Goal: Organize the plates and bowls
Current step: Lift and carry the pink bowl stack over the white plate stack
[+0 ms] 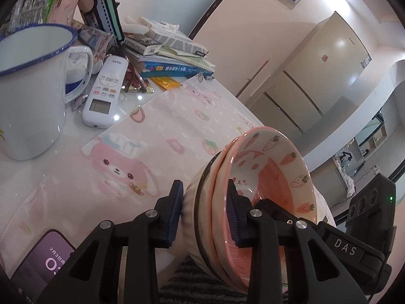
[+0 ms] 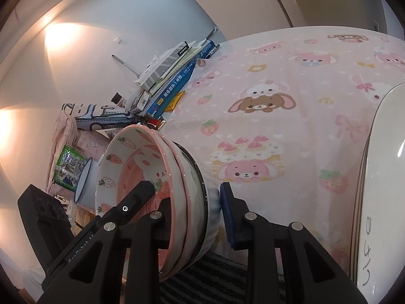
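Observation:
A stack of nested bowls point(image 1: 255, 192), a pink strawberry-print one inside a white dark-rimmed one, hangs tilted on edge above the pink tablecloth point(image 1: 162, 136). My left gripper point(image 1: 205, 215) is shut on the stack's wall, one blue pad outside, one inside. The same stack point(image 2: 162, 192) shows in the right wrist view, where my right gripper point(image 2: 195, 217) is shut on its opposite side. The other gripper's black finger point(image 2: 131, 202) reaches into the bowl there. A white plate stack point(image 2: 382, 190) stands at the right edge.
A white enamel mug point(image 1: 33, 93), a remote control point(image 1: 106, 91), a pile of books and boxes point(image 1: 172, 55) and a phone point(image 1: 48, 261) lie at the table's left side. A fridge point(image 1: 316, 76) stands beyond the table. A dark striped mat point(image 2: 215, 278) lies below.

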Motion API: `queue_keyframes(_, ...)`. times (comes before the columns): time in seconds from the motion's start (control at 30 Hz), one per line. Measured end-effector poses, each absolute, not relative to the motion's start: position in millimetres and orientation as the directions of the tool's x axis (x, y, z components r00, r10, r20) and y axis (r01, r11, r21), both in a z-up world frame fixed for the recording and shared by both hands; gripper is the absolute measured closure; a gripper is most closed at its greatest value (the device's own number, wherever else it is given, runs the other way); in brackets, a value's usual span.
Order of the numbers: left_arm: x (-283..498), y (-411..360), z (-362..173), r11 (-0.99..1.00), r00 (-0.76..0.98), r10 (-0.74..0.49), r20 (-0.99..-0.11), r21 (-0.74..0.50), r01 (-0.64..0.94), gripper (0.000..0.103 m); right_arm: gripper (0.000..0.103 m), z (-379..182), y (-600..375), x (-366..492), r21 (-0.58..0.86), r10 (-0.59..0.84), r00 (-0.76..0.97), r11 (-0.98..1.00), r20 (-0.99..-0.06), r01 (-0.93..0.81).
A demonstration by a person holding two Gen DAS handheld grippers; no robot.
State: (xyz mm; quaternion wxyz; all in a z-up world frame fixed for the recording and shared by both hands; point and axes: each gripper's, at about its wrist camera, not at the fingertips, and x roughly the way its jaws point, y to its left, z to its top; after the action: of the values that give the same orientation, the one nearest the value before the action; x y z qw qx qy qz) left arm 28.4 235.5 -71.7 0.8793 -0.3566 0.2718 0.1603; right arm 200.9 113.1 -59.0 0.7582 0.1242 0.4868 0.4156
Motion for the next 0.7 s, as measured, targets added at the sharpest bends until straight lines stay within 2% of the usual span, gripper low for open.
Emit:
queue_keyframes(0.23, 31.8, 213.2, -45.3, 0.741, 0.799, 0.087, -0.595, -0.497, -0.451, 0.073, 0.073, -38.2, 80.3, 199.1, 0.639, 0.751, 0.155, 0.636, -0.642, -0.433)
queue_keyframes(0.7, 72.1, 115.0, 17.4, 0.829, 0.835, 0.003, -0.550, -0.466, -0.310, 0.072, 0.073, 22.1, -45.1, 208.6, 0.655, 0.749, 0.323, 0.662, -0.578, -0.364)
